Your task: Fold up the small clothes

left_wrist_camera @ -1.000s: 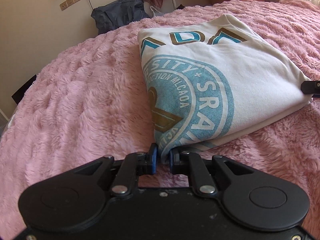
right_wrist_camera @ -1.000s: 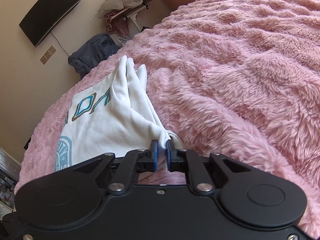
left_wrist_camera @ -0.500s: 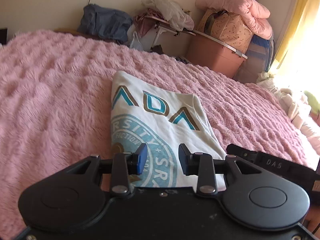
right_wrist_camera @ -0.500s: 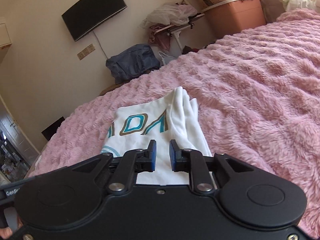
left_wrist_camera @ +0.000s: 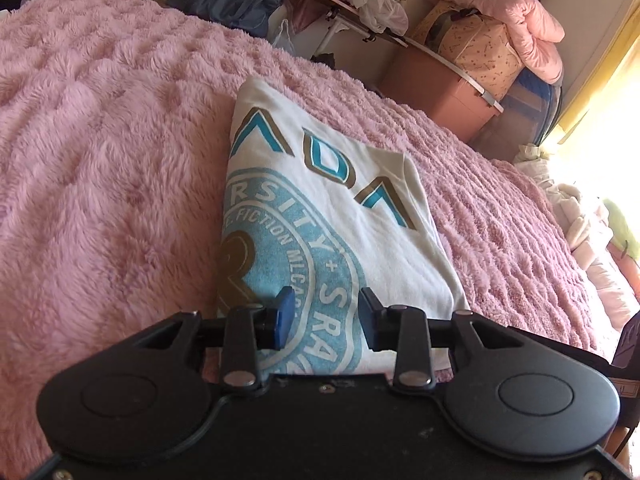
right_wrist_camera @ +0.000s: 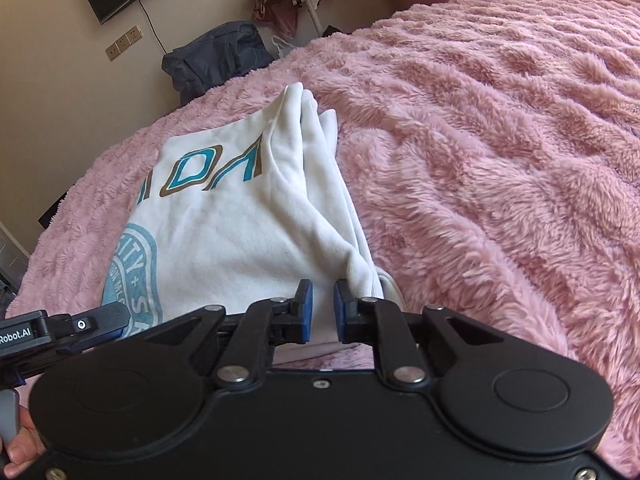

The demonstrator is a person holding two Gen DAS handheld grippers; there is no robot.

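A white folded T-shirt [left_wrist_camera: 360,216] with a teal and brown print lies flat on the pink fluffy blanket [left_wrist_camera: 100,160]. My left gripper [left_wrist_camera: 324,316] hovers over the shirt's near edge, on the round teal emblem; its jaws are opening, and nothing is pinched between the blue pads. In the right wrist view the shirt [right_wrist_camera: 240,240] shows its stacked folded layers along the right side. My right gripper [right_wrist_camera: 320,310] sits at that near right corner with a narrow gap between its pads, open and holding no cloth. The left gripper [right_wrist_camera: 100,316] shows at the left.
The blanket [right_wrist_camera: 500,140] covers the whole bed. Beyond the far edge stand a dark blue bag [right_wrist_camera: 216,60], a rack with clothes [left_wrist_camera: 352,12] and a brown storage bin [left_wrist_camera: 444,92] with bedding on top. A person's hand [right_wrist_camera: 16,452] holds the left tool.
Both grippers let go of the shirt's near edge and opened. The left one rolled, rose and now looks along the shirt. The right one lifted a little.
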